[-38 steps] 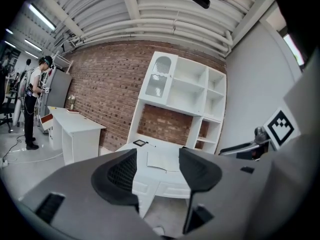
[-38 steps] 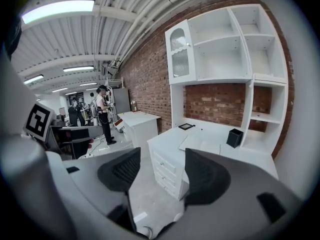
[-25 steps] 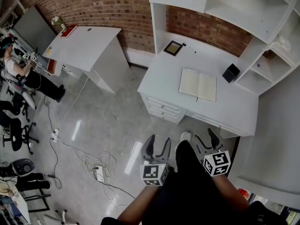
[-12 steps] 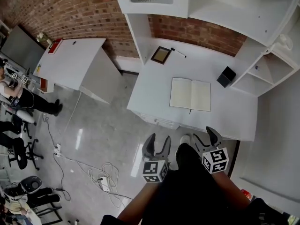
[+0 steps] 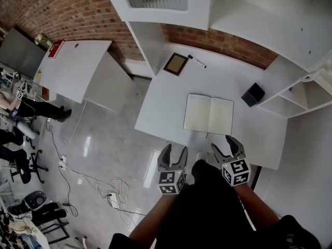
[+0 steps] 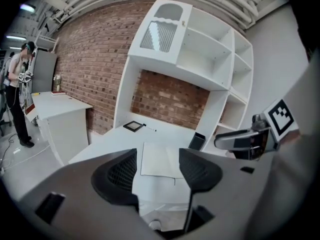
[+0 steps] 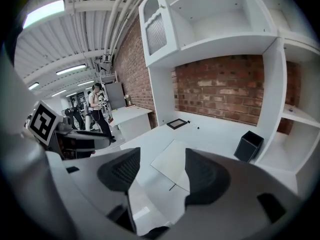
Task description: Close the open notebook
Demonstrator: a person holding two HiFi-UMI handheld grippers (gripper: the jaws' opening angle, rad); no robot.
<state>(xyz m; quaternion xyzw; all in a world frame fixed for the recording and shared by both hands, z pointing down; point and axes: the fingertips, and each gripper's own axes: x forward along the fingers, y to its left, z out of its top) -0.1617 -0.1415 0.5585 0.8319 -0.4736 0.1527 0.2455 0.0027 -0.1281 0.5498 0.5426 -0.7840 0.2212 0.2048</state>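
Down by my legs, I hold two grippers. Both the left gripper [image 5: 174, 152] and the right gripper [image 5: 224, 147] have their jaws wide apart, and neither has anything in it. They hang side by side at the front edge of the white desk [image 5: 161, 108], and neither touches anything on it.

Just past them lies one notebook [image 5: 209, 114]. It is open and flat, with two plain pages showing. Its near side is close to the desk's front edge, and it sits a bit nearer my right gripper.

One black box [image 5: 253, 94] stands to the right of the notebook, apart from it. At the back of the desk, by the brick wall, I count one dark picture frame [image 5: 176, 64] and one pen [image 5: 197, 61] beside it.

Bare desk shows left of the notebook and behind it. White shelves [image 5: 171, 4] hang over the back part. Off to the left stands one more white table [image 5: 78, 66], with open floor and some cables [image 5: 104, 183].
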